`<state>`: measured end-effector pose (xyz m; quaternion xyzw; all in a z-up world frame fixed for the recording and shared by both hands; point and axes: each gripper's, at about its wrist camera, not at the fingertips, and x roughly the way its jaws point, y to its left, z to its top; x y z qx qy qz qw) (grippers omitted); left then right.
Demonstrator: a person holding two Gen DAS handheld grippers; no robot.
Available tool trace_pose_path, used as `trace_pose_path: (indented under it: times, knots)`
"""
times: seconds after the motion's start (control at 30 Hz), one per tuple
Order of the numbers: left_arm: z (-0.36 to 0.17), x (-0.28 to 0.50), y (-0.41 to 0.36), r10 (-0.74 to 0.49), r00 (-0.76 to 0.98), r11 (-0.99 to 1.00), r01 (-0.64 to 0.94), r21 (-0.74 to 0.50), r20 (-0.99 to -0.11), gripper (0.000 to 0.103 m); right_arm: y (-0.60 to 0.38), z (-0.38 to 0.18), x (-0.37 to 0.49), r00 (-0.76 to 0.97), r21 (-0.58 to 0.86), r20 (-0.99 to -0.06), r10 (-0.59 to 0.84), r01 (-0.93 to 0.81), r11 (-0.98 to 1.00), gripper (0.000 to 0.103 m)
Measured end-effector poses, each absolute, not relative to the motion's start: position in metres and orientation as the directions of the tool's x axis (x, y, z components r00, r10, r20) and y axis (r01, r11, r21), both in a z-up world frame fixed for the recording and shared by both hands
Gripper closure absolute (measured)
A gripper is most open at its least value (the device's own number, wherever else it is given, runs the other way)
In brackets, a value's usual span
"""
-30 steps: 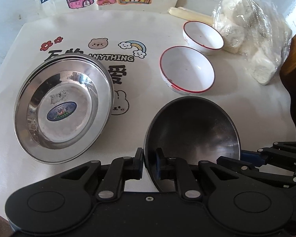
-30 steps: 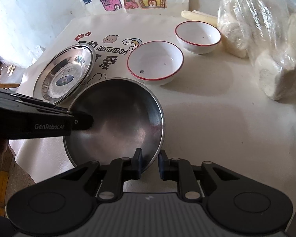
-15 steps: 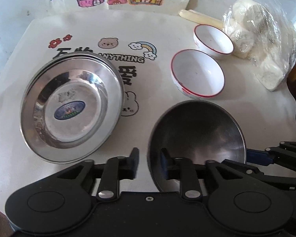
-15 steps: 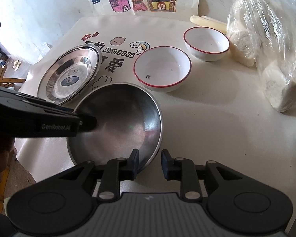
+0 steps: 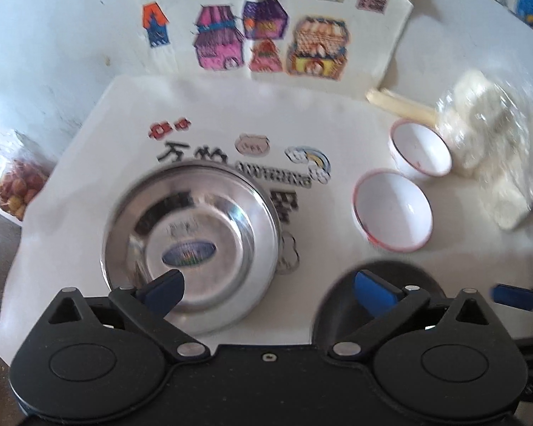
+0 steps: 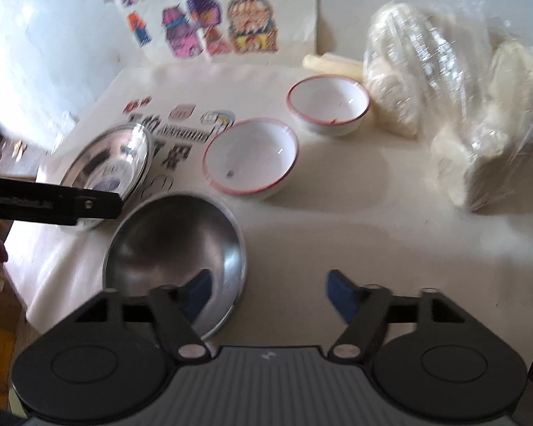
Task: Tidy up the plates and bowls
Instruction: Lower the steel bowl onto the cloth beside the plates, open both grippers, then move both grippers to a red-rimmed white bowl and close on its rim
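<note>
Right wrist: steel bowl (image 6: 176,245) between 2 spread hand-held grippers.

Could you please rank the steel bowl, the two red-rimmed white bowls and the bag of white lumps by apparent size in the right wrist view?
1. bag of white lumps
2. steel bowl, nearest the camera
3. nearer white bowl
4. farther white bowl, possibly just distance

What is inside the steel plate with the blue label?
Inside the steel plate only the oval blue label and reflections show. The open left gripper covers its near rim, and one of its fingers hides part of the floor.
</note>
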<state>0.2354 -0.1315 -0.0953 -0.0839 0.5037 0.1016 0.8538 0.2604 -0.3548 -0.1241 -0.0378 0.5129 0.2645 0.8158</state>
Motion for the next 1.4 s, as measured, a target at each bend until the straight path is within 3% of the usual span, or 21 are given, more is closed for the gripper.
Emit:
trace_pose_path:
  times: [0.17, 0.37, 0.7, 1.4]
  knots:
    - [-0.094, 0.257, -0.130, 0.138, 0.464, 0.963, -0.270, 0.008, -0.875, 0.001, -0.361, -0.128, 0.277, 0.371, 0.193, -0.852, 0.370, -0.435, 0.879, 0.000]
    - [-0.093, 0.284, -0.132, 0.127, 0.506, 0.980, -0.195, 0.030, -0.853, 0.001, -0.366, -0.129, 0.287, 0.408, 0.162, -0.853, 0.325, -0.384, 0.909, 0.000]
    - [-0.115, 0.331, -0.131, -0.059, 0.505, 0.998, 0.036, -0.047, -0.861, 0.001, -0.359, -0.130, 0.296, 0.460, 0.069, -0.862, 0.213, -0.309, 0.949, 0.000]
    - [-0.137, 0.362, -0.144, -0.103, 0.418, 0.969, 0.246, 0.004, -0.903, 0.005, -0.319, -0.145, 0.328, 0.486, 0.010, -0.858, 0.167, -0.309, 0.951, 0.003]
